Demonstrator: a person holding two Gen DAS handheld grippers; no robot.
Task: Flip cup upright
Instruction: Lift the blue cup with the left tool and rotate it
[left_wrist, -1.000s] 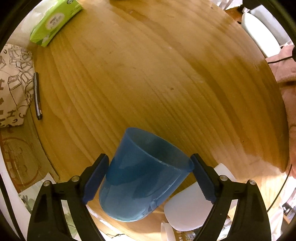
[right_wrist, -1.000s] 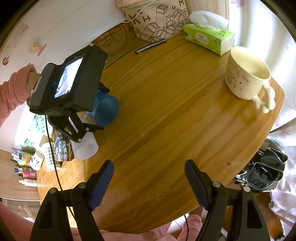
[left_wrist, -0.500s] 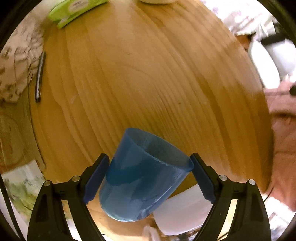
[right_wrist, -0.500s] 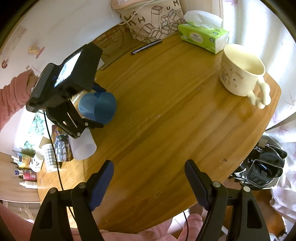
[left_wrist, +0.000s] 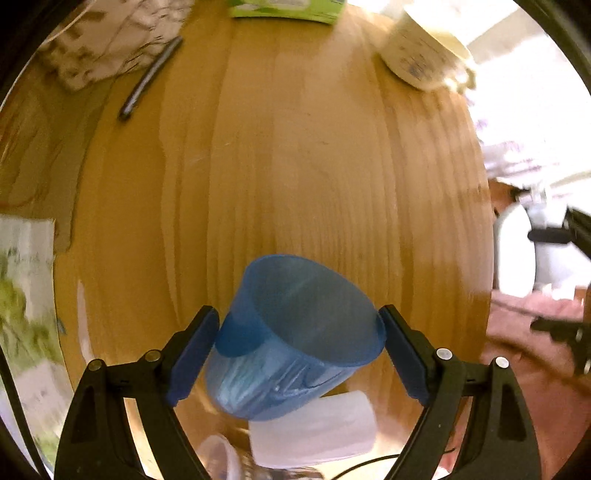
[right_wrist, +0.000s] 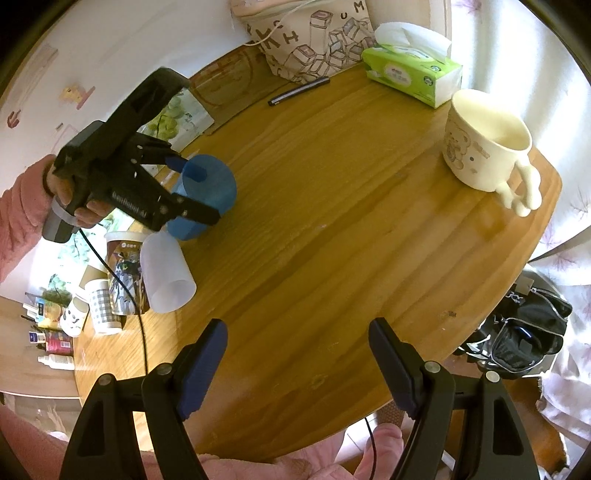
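Observation:
A translucent blue plastic cup is clamped at its rim between the pads of my left gripper, tilted with its open mouth facing up and away, held over the left part of the round wooden table. In the right wrist view the same blue cup sits in the left gripper, mouth toward the table's middle. My right gripper is open and empty above the table's near edge.
A frosted white cup lies on its side just under the blue cup. A cream mug with legs, a green tissue box, a pen and a printed bag stand at the far side. Paper cups cluster at left.
The left gripper has turned with the blue cup, rotating it so its mouth tips upward, and swung toward the table's far side. The right gripper has stayed still.

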